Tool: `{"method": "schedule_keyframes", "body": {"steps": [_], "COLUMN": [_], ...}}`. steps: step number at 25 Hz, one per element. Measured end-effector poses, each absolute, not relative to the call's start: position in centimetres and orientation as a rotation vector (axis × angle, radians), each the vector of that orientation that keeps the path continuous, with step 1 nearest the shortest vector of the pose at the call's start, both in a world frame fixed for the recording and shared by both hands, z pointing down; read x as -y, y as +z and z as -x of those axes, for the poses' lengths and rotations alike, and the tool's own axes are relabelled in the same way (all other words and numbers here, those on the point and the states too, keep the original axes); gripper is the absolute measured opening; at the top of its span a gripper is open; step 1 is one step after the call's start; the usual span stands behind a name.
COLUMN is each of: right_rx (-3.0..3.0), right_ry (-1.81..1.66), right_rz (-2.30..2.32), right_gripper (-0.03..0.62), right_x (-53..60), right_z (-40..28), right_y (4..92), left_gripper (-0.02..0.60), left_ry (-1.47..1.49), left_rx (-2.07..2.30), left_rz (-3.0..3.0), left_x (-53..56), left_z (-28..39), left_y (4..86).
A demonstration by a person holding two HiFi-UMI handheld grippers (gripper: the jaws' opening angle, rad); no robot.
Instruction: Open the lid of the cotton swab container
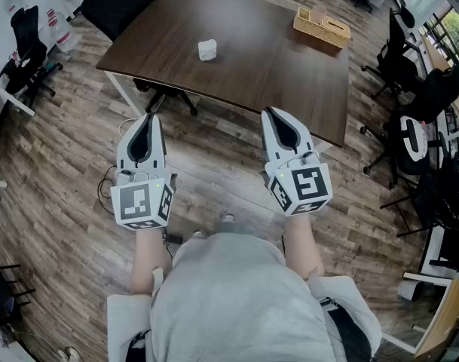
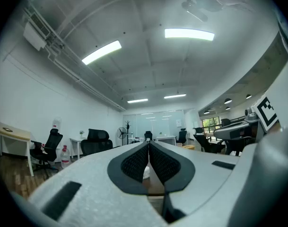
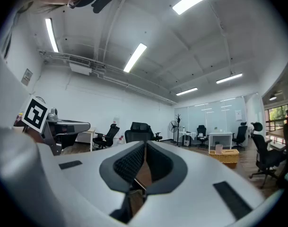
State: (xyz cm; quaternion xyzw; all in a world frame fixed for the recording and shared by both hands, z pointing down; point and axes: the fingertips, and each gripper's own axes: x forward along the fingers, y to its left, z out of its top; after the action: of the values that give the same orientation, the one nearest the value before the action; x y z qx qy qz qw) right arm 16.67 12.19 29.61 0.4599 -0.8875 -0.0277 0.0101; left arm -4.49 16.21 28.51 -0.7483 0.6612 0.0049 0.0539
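Note:
A small white cotton swab container (image 1: 206, 50) stands on the dark brown table (image 1: 244, 66), towards its left middle. In the left gripper view a sliver of the white container (image 2: 145, 172) shows between the dark pads. My left gripper (image 1: 148, 117) is held level short of the table's near edge, jaws shut with nothing in them. My right gripper (image 1: 270, 112) is level beside it, just at the table's near edge, also shut and empty. Both are well short of the container.
A wicker basket (image 1: 321, 26) sits at the table's far right. Black office chairs (image 1: 410, 89) stand at the right and one (image 1: 26, 51) at the left. The floor is wood planks; white desks line the far wall.

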Motion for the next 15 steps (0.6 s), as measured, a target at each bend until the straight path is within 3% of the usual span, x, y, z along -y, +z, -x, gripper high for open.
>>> {"method": "schedule_keyframes", "body": {"steps": [15], "right_rx": [2.786], "right_ry": [-0.091], "right_rz": [-1.423], "right_gripper": [0.017], "right_x": [-11.31], "right_z": [-16.57], "right_y": [29.38], "left_gripper": [0.012], "left_ry": [0.019], "left_rx": [-2.008], "left_rz": [2.264], "left_x": [-15.64], "left_z": [4.23], "left_y": [28.16]}}
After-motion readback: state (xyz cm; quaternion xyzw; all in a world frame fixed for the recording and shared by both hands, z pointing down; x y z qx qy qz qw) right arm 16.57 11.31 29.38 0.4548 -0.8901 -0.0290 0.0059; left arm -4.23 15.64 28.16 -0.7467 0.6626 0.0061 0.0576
